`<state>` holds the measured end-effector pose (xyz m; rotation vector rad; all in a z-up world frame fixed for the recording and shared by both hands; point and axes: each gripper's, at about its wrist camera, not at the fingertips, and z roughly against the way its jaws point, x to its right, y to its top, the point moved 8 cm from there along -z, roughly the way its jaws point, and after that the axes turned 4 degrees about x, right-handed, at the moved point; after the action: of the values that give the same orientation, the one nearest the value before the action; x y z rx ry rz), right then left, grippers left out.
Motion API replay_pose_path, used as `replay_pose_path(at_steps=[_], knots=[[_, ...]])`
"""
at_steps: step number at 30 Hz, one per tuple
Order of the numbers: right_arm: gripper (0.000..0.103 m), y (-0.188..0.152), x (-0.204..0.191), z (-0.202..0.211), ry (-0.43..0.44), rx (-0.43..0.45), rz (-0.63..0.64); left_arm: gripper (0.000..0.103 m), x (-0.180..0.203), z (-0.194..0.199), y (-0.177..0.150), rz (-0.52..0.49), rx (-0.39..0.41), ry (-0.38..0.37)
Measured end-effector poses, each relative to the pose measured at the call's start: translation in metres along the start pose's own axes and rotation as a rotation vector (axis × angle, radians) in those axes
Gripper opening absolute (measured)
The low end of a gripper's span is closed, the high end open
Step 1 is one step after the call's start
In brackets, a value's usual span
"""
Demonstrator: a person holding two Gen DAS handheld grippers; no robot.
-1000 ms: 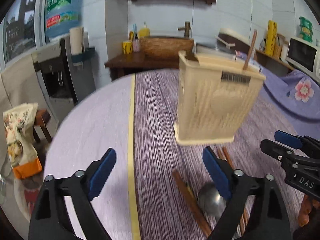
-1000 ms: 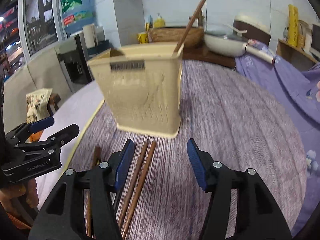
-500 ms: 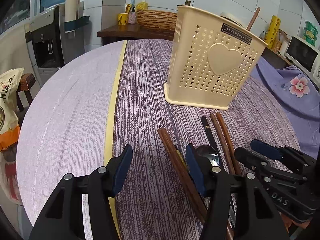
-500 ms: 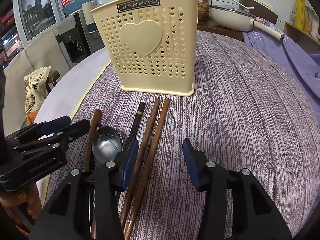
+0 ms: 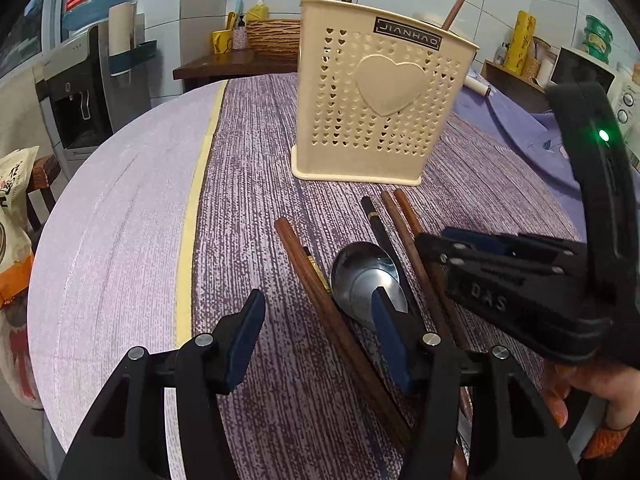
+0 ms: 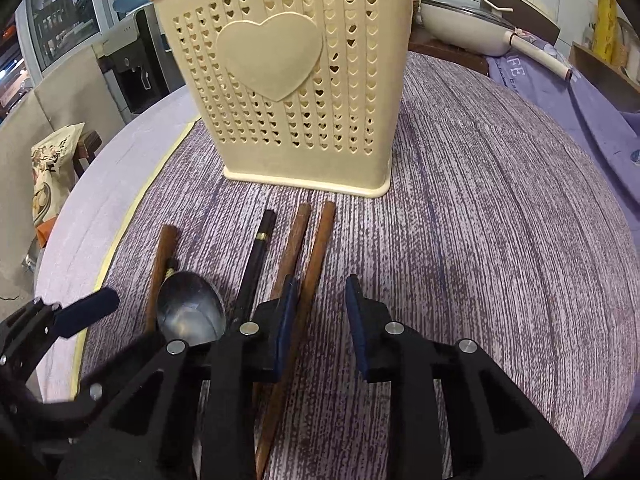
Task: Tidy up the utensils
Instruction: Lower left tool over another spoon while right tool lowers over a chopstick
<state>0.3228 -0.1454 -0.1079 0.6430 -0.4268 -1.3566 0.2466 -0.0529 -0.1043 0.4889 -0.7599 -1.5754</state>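
Note:
A cream perforated holder (image 5: 380, 100) (image 6: 288, 80) stands on the purple mat with one brown chopstick (image 5: 456, 4) upright in it. In front of it lie a steel spoon (image 5: 366, 280) (image 6: 190, 312), a black chopstick (image 5: 376, 224) (image 6: 260, 248), a pair of brown chopsticks (image 5: 400, 216) (image 6: 298, 236) and another brown chopstick (image 5: 304, 268) (image 6: 162, 256). My left gripper (image 5: 316, 332) is open and straddles that lone brown chopstick, its right finger over the spoon bowl. The jaws of my right gripper (image 6: 322, 316) are closing around the rightmost brown chopstick (image 6: 320, 240); only the left pad is near it.
A yellow stripe (image 5: 196, 200) borders the mat, and the round table's edge curves off to the left. Beyond it stand a water dispenser (image 5: 80, 92) and a snack bag (image 5: 12, 240). A pan (image 6: 460, 28) sits behind on the right. A hand (image 5: 592, 392) holds the right gripper.
Both grippers have come down and closer to the utensils. The left jaws narrowed from wide, then held. The right jaws keep narrowing around the rightmost brown chopstick.

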Motion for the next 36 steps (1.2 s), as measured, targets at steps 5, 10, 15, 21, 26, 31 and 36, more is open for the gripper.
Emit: replay_pose_path(at_steps=[5, 10, 15, 21, 26, 31, 36], knots=[[0.022, 0.009, 0.000, -0.009, -0.021, -0.001, 0.020, 0.054, 0.008, 0.002, -0.004, -0.014, -0.002, -0.009], [0.013, 0.016, -0.003, -0.016, -0.041, 0.006, 0.032, 0.054, 0.018, 0.001, -0.005, -0.032, -0.003, -0.017], [0.010, 0.016, 0.000, -0.015, -0.022, 0.011, 0.025, 0.054, 0.027, -0.001, -0.006, -0.046, -0.011, -0.027], [0.009, 0.013, 0.010, -0.011, 0.008, 0.016, -0.020, 0.054, 0.036, -0.005, -0.006, -0.071, -0.017, -0.007], [0.009, 0.010, 0.014, -0.008, 0.009, 0.025, -0.026, 0.054, 0.037, -0.010, -0.005, -0.075, -0.027, 0.014], [0.009, 0.007, 0.014, -0.006, 0.013, 0.036, -0.029, 0.052, 0.043, -0.015, -0.004, -0.122, -0.027, 0.056], [0.009, 0.006, 0.018, -0.005, 0.018, 0.045, -0.040, 0.049, 0.044, -0.018, -0.004, -0.149, -0.038, 0.092]])
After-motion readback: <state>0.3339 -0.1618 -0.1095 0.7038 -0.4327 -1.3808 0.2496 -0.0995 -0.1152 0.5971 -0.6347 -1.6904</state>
